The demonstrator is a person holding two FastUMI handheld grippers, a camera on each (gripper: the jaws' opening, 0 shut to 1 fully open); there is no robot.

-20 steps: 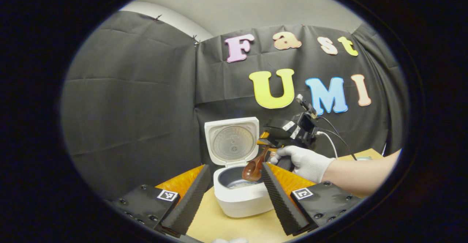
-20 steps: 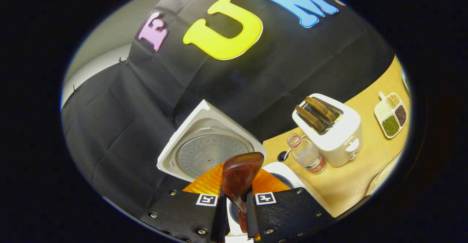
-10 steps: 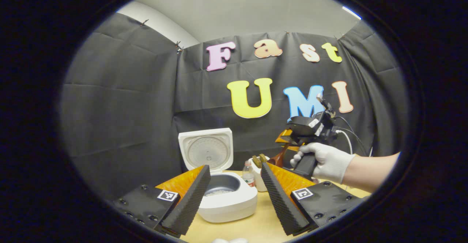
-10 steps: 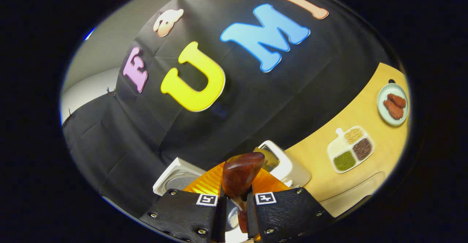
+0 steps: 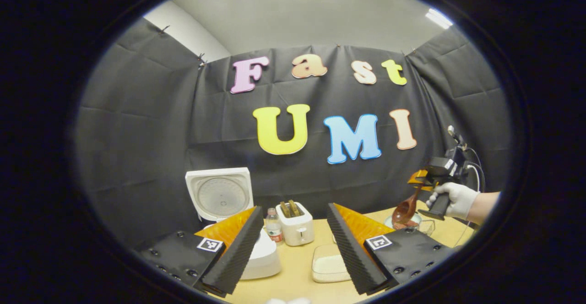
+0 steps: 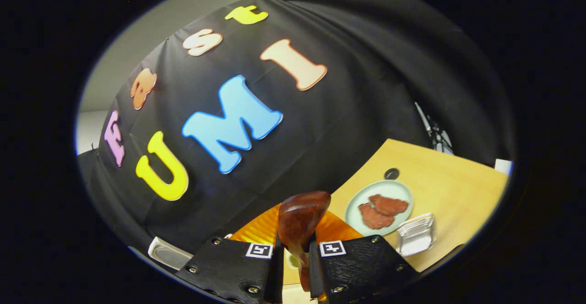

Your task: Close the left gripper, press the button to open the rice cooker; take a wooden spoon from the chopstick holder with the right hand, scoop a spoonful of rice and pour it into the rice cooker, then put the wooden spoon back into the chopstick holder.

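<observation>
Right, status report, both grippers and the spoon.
Left gripper open, holding nothing. Right gripper shut on wooden spoon, out over the table's right end. Rice cooker lid up.
</observation>
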